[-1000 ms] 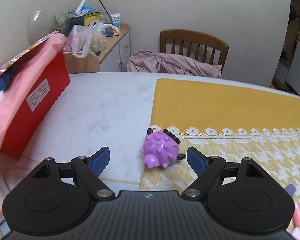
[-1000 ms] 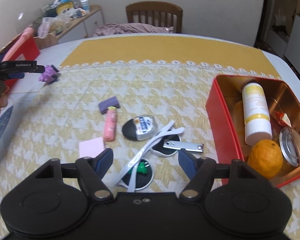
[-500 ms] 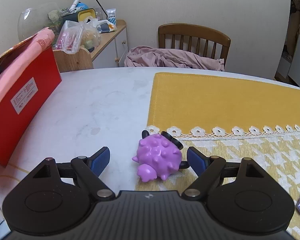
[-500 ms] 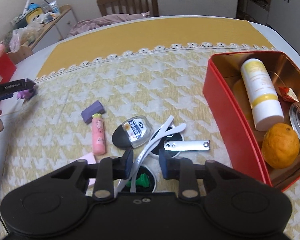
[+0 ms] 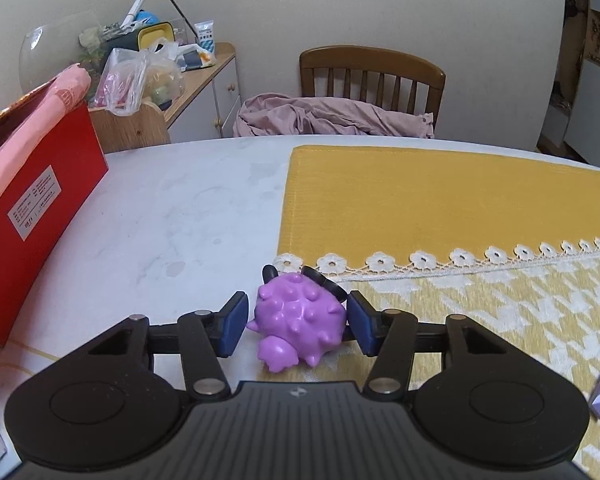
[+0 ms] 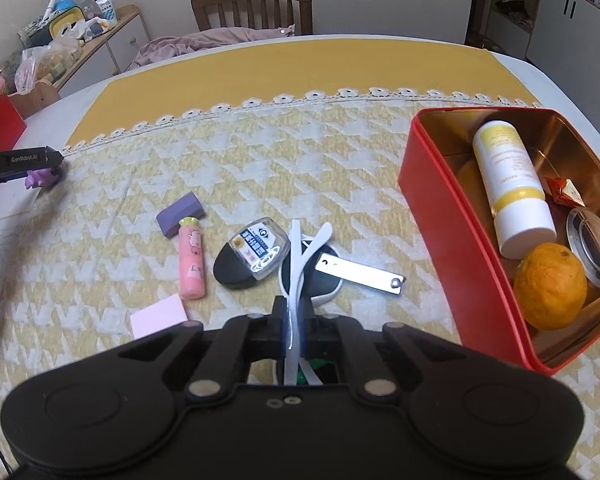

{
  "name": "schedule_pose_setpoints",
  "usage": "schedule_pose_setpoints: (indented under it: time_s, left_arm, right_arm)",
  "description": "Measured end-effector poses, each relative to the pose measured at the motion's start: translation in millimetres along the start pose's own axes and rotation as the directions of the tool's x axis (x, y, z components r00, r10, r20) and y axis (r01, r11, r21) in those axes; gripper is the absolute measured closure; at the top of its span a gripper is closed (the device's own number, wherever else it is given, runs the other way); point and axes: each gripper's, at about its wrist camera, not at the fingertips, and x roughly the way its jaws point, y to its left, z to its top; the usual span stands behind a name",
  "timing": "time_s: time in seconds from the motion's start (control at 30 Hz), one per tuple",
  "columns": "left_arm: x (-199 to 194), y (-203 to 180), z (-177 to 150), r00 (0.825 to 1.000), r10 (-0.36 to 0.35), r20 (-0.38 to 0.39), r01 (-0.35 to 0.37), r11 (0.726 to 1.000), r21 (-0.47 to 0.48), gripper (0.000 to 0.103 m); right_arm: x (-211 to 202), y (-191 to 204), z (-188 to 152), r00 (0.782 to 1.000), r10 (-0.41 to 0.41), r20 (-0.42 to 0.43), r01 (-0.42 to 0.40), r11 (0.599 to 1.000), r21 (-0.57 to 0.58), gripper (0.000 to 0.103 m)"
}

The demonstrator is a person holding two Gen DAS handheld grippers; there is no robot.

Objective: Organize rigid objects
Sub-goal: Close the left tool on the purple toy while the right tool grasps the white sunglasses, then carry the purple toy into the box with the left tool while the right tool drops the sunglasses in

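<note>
Left wrist view first: the left gripper [image 5: 296, 322] brackets a purple spiky toy [image 5: 298, 318] lying at the edge of the yellow tablecloth [image 5: 440, 200] on the white table [image 5: 172, 208]. Its jaws have just been closing with the toy between them; the right pad appears to touch the toy, while a slight gap remains at the left pad, so no firm grip is evident. A red box [image 5: 40, 200] draped with pink material stands at far left.

Right wrist view: the right gripper [image 6: 294, 330] is pressed together, pinching one arm of the white sunglasses [image 6: 300, 264] on the cloth. At right, a red tin [image 6: 432, 216] with a gold interior holds a white-and-yellow bottle [image 6: 508, 188], an orange [image 6: 550, 286], a clear round lid [image 6: 592, 248] and a small red wrapper [image 6: 566, 192]. Loose on the cloth lie a purple eraser [image 6: 180, 214], pink tube [image 6: 191, 258], pink note pad [image 6: 159, 315], black oval case [image 6: 252, 252] and metal nail clipper [image 6: 358, 274].
</note>
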Motion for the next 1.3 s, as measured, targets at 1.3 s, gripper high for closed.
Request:
schedule_pose_setpoints:
  time_s: [1.3]
  left_arm:
    - [-164.1, -127.9, -25.5, 0.967, -0.256, -0.019, 0.256, 0.959, 0.121, 0.055]
  right_arm:
    - [-88.4, -139.9, -28.3, 0.884, 0.404, 0.235, -0.462, 0.829, 0.315, 0.098]
